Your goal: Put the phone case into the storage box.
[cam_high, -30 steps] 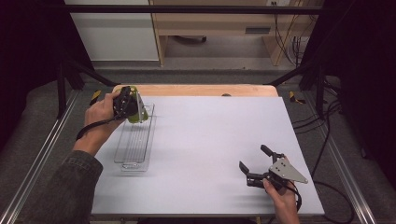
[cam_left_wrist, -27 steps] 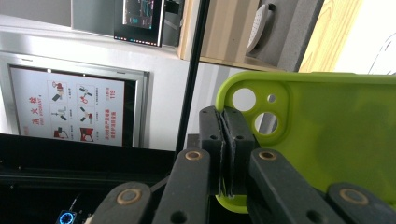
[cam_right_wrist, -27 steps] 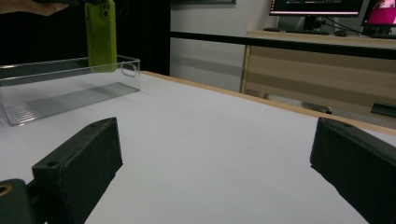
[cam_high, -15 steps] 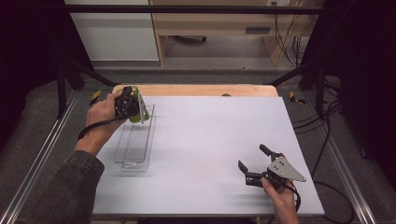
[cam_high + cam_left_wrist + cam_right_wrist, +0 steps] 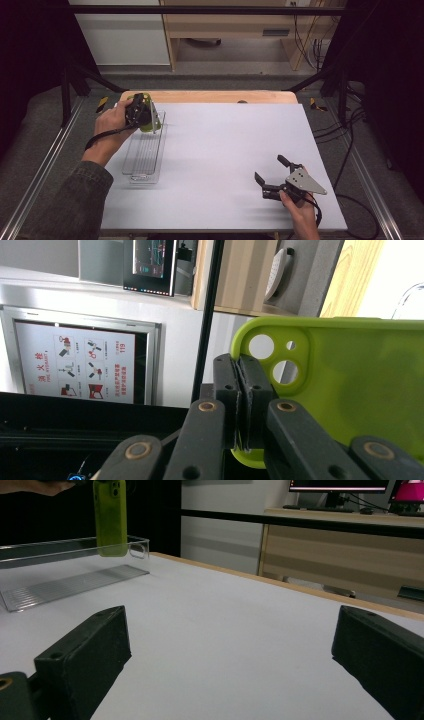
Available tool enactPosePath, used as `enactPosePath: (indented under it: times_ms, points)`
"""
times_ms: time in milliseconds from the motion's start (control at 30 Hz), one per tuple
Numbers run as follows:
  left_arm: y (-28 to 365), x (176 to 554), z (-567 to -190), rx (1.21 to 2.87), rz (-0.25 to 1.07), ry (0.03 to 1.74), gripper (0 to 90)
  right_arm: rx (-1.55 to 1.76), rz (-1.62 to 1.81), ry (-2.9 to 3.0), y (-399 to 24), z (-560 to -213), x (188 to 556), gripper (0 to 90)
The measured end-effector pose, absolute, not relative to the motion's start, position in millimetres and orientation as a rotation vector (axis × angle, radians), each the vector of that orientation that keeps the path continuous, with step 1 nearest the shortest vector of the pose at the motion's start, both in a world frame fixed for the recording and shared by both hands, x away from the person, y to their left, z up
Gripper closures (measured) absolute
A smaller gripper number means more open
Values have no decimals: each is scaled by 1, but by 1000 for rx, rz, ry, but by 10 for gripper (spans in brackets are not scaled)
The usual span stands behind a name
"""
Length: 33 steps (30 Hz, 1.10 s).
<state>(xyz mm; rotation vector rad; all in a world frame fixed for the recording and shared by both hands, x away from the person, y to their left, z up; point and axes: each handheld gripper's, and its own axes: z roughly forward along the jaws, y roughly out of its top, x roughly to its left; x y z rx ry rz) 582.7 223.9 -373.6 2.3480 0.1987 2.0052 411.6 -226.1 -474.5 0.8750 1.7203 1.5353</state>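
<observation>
High view: we see the left gripper (image 5: 141, 114) at ten o'clock, pinching a green phone case (image 5: 148, 120) upright over the far end of a clear tray (image 5: 142, 159). Left gripper view: jaws clamp the case's edge beside its camera holes. Right gripper view: our right gripper (image 5: 225, 645) rests wide, empty, well apart. Nothing differs from a second ago.
</observation>
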Motion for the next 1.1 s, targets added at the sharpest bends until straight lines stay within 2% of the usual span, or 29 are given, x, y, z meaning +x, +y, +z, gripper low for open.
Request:
enactPosePath:
  times_ms: [1100]
  points:
    - [215,588,-386,2359,2028,131,873,879,1529,1720,-227,-475,411,23]
